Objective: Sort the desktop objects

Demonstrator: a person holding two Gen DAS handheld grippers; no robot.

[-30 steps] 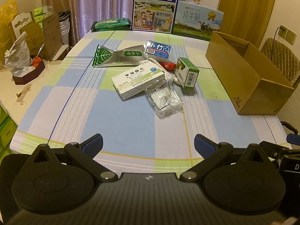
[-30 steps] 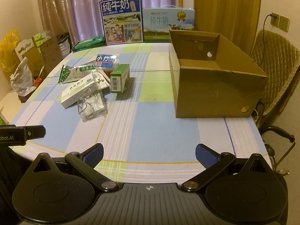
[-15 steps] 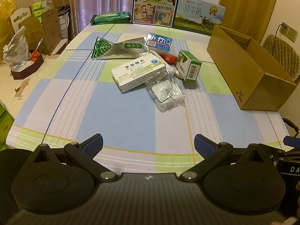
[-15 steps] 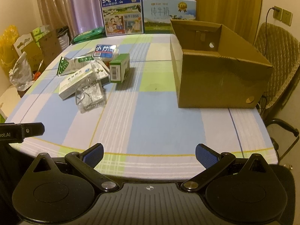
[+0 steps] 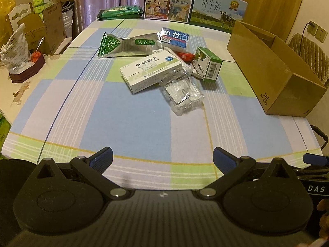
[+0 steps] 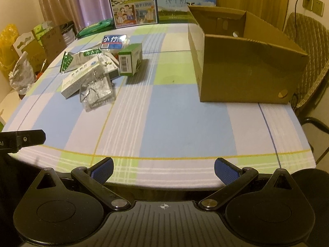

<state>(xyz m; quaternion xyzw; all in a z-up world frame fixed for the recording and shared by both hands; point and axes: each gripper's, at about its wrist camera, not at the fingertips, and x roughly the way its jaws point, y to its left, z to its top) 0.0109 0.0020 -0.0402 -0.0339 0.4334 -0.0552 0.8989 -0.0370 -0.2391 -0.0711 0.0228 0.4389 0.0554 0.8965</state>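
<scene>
A pile of small objects lies mid-table: a white medicine box (image 5: pixel 151 71) (image 6: pixel 81 78), a clear plastic packet (image 5: pixel 182 93) (image 6: pixel 96 92), a green carton (image 5: pixel 208 63) (image 6: pixel 130 61), a silver-green pouch (image 5: pixel 125 45) (image 6: pixel 79 56), a blue tissue pack (image 5: pixel 174 37) (image 6: pixel 112 41) and a small red item (image 5: pixel 186 56). An open cardboard box (image 5: pixel 273 68) (image 6: pixel 244 61) stands at the right. My left gripper (image 5: pixel 162 157) hovers open over the near table edge, well short of the pile. My right gripper (image 6: pixel 163 169) is open too, at the near edge, with nothing between its fingers.
Two milk cartons (image 5: pixel 170 0) (image 6: pixel 186 4) and a green wipes pack (image 5: pixel 120 12) stand at the far end of the checked tablecloth (image 5: pixel 127 123). A padded chair (image 6: pixel 308 47) sits right of the box. Boxes and bags (image 5: pixel 30 33) crowd the left side table.
Both grippers have moved forward and slightly up toward the table, so the pile and box look nearer. Jaws stay open; no object on the table has moved.
</scene>
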